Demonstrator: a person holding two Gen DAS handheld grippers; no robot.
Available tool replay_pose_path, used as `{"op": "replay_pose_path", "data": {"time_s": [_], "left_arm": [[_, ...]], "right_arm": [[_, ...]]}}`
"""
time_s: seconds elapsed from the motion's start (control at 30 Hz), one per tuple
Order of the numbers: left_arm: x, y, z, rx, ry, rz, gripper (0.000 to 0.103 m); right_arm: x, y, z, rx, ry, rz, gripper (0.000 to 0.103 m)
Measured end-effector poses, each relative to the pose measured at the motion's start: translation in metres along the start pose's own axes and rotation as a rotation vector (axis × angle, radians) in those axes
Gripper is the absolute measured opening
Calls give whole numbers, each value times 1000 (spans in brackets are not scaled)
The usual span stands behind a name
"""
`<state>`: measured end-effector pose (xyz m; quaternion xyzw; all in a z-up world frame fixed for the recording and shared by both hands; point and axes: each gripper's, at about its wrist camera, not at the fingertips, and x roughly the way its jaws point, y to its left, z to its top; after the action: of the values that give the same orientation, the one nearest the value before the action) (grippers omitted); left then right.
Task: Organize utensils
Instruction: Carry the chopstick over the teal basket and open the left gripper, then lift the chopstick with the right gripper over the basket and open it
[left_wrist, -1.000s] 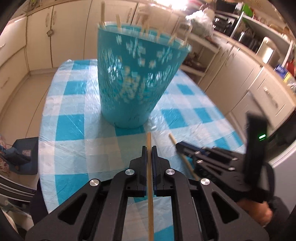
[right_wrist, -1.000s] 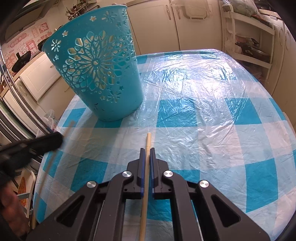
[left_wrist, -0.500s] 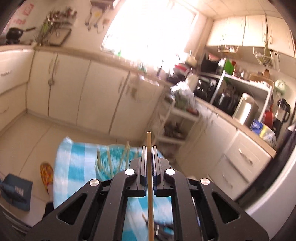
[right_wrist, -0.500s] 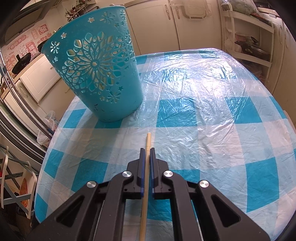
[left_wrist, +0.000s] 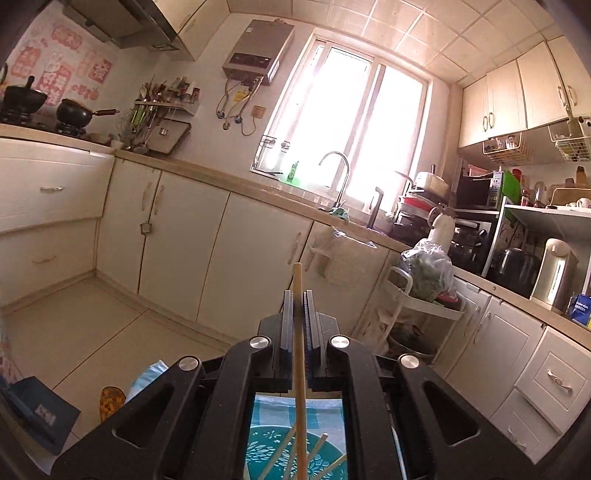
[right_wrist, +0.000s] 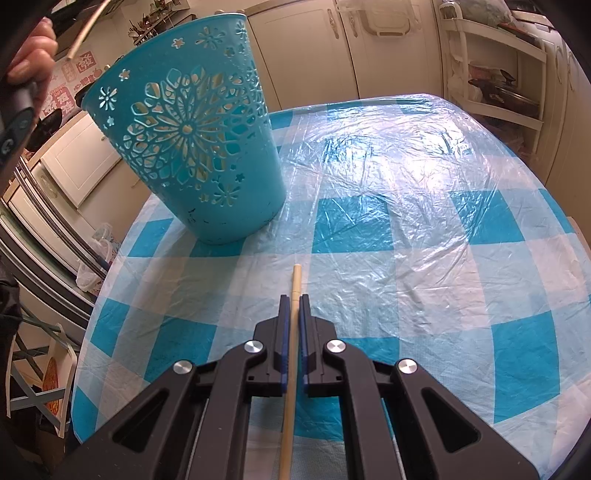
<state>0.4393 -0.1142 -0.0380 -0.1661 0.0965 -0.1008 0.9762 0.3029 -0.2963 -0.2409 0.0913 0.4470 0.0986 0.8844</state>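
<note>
My left gripper (left_wrist: 297, 295) is shut on a wooden chopstick (left_wrist: 298, 332) and points almost level at the kitchen cabinets. Below it, through the gap in its frame, I see the teal basket (left_wrist: 266, 448) with several chopsticks inside. My right gripper (right_wrist: 294, 299) is shut on another wooden chopstick (right_wrist: 293, 332) and tilts down over the blue-checked tablecloth (right_wrist: 406, 229). The teal perforated basket (right_wrist: 192, 144) stands on the table to its upper left. At the top left of the right wrist view a hand (right_wrist: 33, 55) holds the left tool, and the end of its chopstick (right_wrist: 86, 31) shows above the basket.
White base cabinets (left_wrist: 221, 251) and a sink with a tap (left_wrist: 338, 177) line the far wall. A white trolley (left_wrist: 417, 295) with a plastic bag stands to the right. Folded chairs (right_wrist: 40, 369) sit beside the table's left edge.
My left gripper rose from table height beside the basket to above it and tipped up toward level, keeping its chopstick. The right gripper stayed still.
</note>
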Motion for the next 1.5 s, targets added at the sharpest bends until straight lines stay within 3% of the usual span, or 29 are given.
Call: {"op": "replay_pose_path", "data": {"time_s": [0.33,0.73,0.83,0.9,0.97,1.03,1.1,1.3,1.4,1.5], "left_arm": [[4,5,-22,19,0,33,5],[0,5,-57,132,152,45,7],[-18,18,-54,122,151,63,26],[-42,31,-51,110,123,93,49],[-68,45,-50,106,99,120,56],[-89,59,-57,109,99,144,63],[-105,74,-76,110,140,172,73],[-92,106,-148,29,420,186,76],[-79,102,-169,35,504,160,78],[-74,96,-182,80,531,151,84]], "right_arm": [[0,-3,1,2,1,4,5],[0,-6,1,10,2,13,5],[-1,-9,1,20,5,29,6],[-3,-10,1,16,9,41,12],[-5,-6,0,-8,14,40,20],[-5,0,-2,-51,11,8,20],[-5,8,-3,-101,4,-57,10],[-5,16,-5,-150,16,-118,6],[-6,17,-6,-175,31,-130,6],[-10,10,-5,-124,21,-112,5]]}}
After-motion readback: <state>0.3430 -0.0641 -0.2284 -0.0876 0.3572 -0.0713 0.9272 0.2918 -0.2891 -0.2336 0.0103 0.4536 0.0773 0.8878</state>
